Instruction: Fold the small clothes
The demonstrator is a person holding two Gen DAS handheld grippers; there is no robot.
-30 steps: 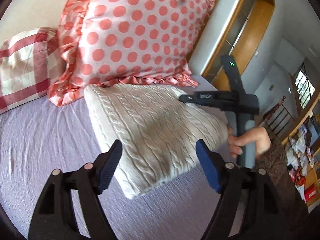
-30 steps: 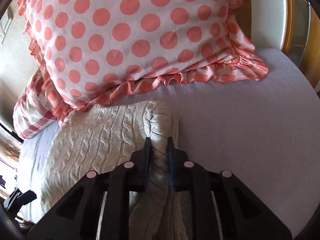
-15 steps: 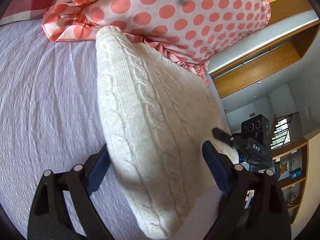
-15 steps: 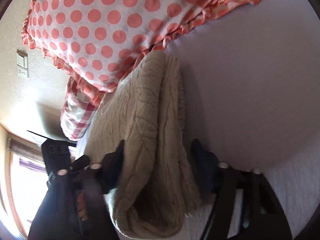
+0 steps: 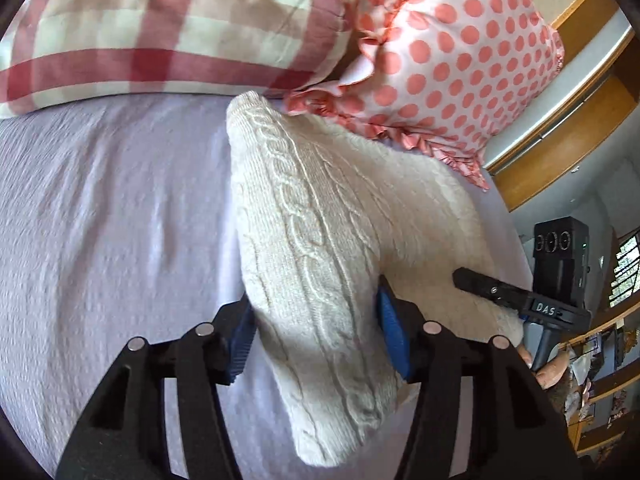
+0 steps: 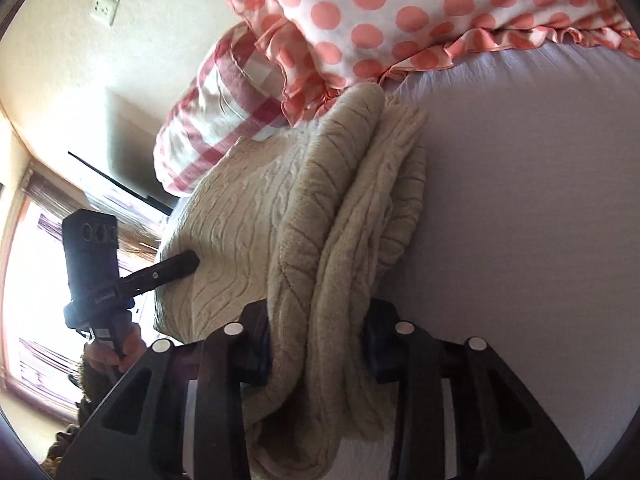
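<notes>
A folded cream cable-knit sweater [image 5: 320, 240] lies on the lilac bed sheet [image 5: 100, 220] in front of the pillows. My left gripper [image 5: 316, 336] has closed its blue pads on the thick folded edge at one side. My right gripper [image 6: 316, 344] clamps the stacked layers of the sweater [image 6: 320, 220] at the opposite side. The right gripper also shows in the left wrist view [image 5: 496, 292], its finger lying on the knit. The left gripper shows in the right wrist view [image 6: 168, 270] the same way.
A pink polka-dot pillow [image 5: 460, 48] and a red checked pillow [image 5: 160, 24] lie just behind the sweater. A wooden headboard or shelf [image 5: 568, 128] is at the right. Bare sheet [image 6: 520, 200] stretches to the right of the sweater.
Both grippers were open around the sweater's sides half a second ago. Now both have closed on its folded edges. The views have swung toward the pillows.
</notes>
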